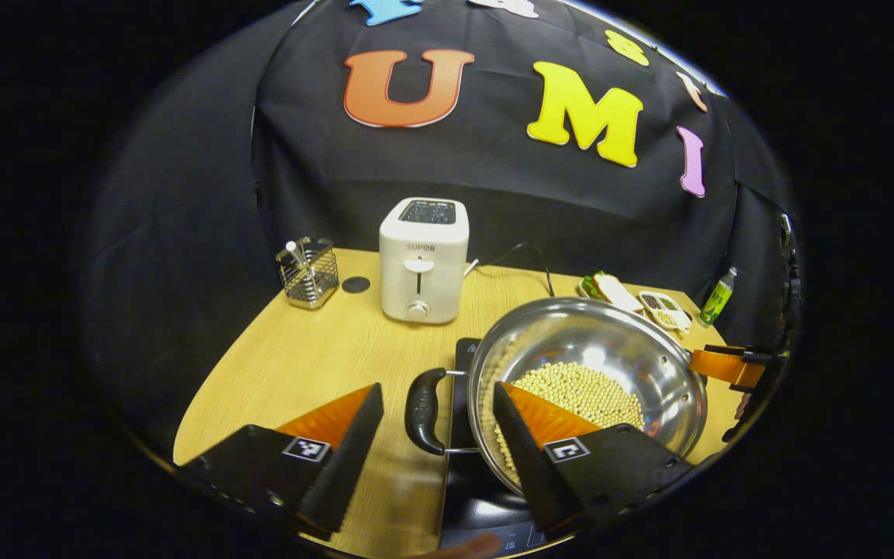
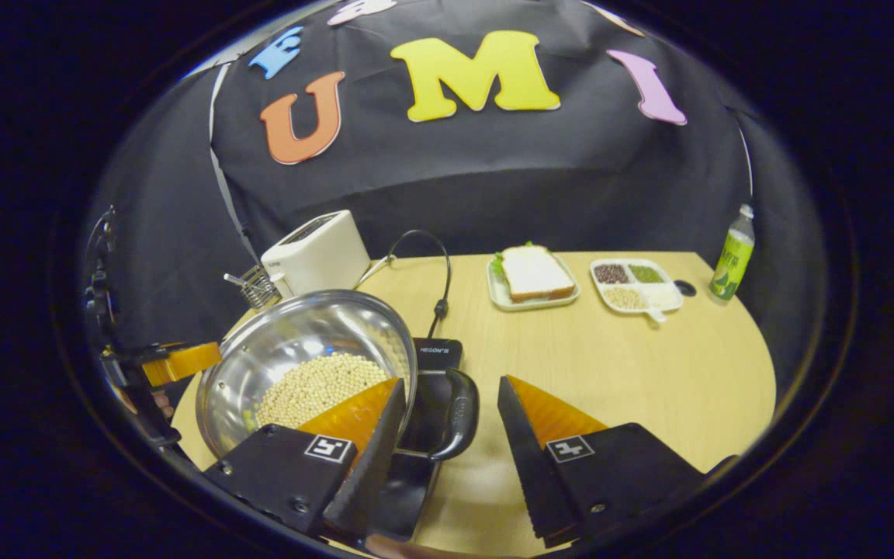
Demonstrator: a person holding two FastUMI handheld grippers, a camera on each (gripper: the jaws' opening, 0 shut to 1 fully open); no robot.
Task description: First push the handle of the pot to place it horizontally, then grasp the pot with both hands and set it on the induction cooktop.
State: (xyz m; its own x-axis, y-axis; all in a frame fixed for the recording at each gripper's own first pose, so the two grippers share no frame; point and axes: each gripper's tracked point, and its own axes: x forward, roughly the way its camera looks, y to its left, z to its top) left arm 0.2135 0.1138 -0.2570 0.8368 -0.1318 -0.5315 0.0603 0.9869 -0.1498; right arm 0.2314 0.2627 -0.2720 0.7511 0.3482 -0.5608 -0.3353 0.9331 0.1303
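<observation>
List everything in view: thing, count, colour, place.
pot: 1, steel, on cooktop, holding pale beans
pot handles: 2, black, one each side
induction cooktop: 1, black, under pot
toaster: 1, white, behind pot
wire holder: 1, metal, beside toaster
sandwich plate: 1, white, table rear
divided dish: 1, white, beside sandwich
bottle: 1, green label, table's far edge
table: 1, light wood
left gripper: open around a handle
right gripper: open around the other handle
</observation>
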